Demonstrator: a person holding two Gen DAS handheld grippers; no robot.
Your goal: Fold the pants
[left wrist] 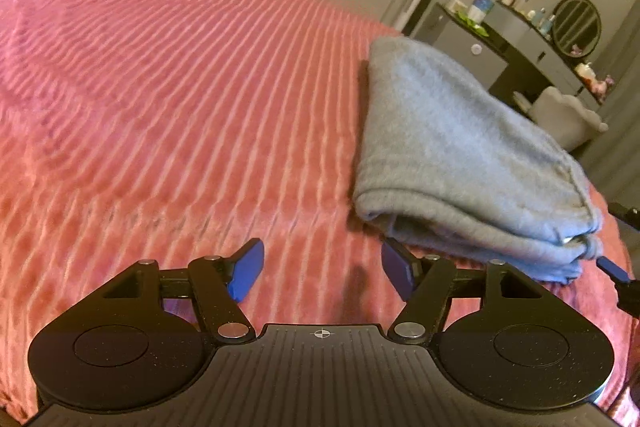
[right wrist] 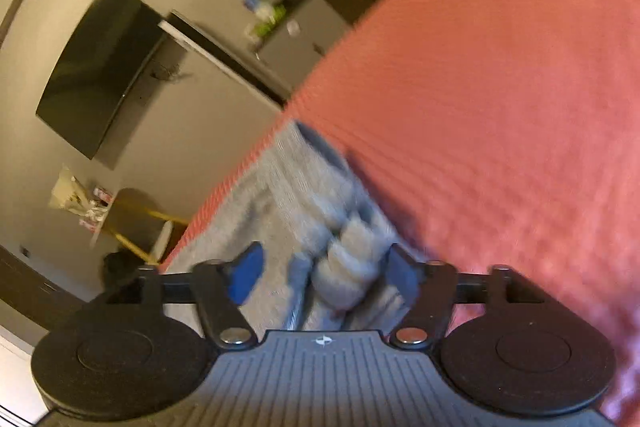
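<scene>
The grey pants lie folded in a thick stack on the pink ribbed bedspread, near the bed's right edge. My left gripper is open and empty, just left of the stack's near corner, its right finger close to the cloth. In the blurred right wrist view the folded grey pants lie at the edge of the bedspread. My right gripper is open with a fold of the pants between its fingers, not clamped. Its blue fingertip shows at the right edge of the left wrist view.
A dark dresser with bottles and a round mirror stands beyond the bed's right edge, with a pale chair beside it. A wall-mounted TV and a yellow-legged stand show in the right wrist view.
</scene>
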